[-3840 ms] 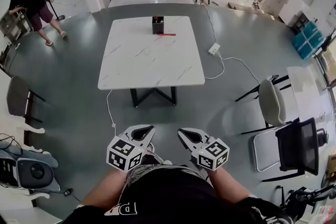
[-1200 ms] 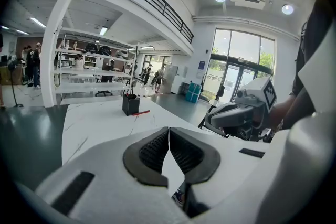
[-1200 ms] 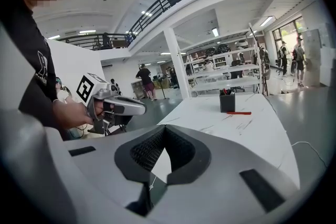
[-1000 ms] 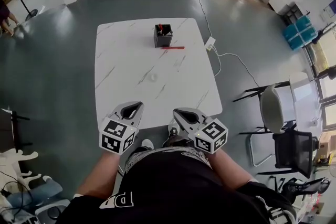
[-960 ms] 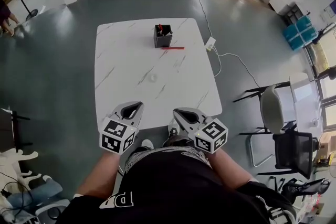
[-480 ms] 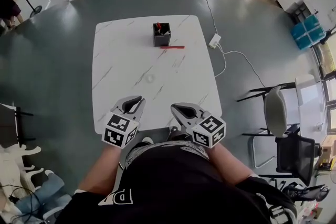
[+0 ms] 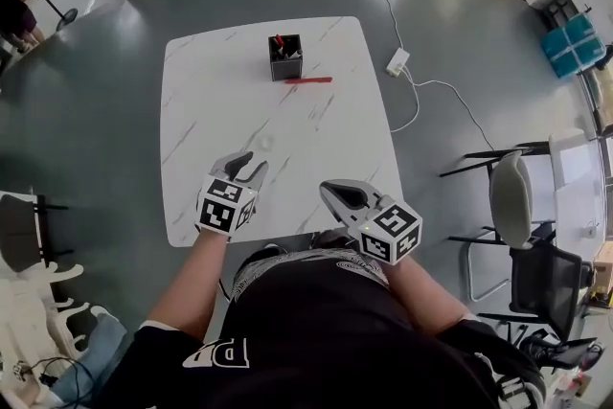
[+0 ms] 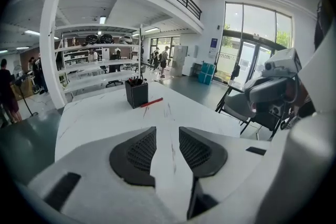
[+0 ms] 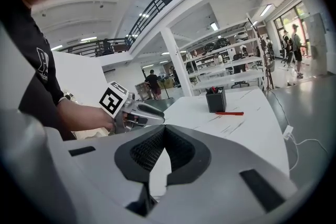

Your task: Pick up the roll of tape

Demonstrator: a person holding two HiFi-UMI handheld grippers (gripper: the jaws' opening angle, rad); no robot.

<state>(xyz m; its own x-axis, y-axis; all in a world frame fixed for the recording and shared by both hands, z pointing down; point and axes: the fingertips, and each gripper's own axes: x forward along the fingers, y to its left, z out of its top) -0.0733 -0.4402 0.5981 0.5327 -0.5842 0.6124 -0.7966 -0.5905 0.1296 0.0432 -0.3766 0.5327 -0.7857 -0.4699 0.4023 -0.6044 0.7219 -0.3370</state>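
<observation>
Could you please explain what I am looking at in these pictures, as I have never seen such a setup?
A person stands at a white table, holding a two-jaw gripper in each hand. The top-down picture comes from a camera on the person's head; the other two look along each gripper's jaws. On the table are a black pen holder, a red pen beside it, and a small pale round thing, probably the roll of tape, just ahead of the left gripper. Nothing is held: the left gripper's jaws have just been opening with only table between them, and the right gripper is shut and empty.
</observation>
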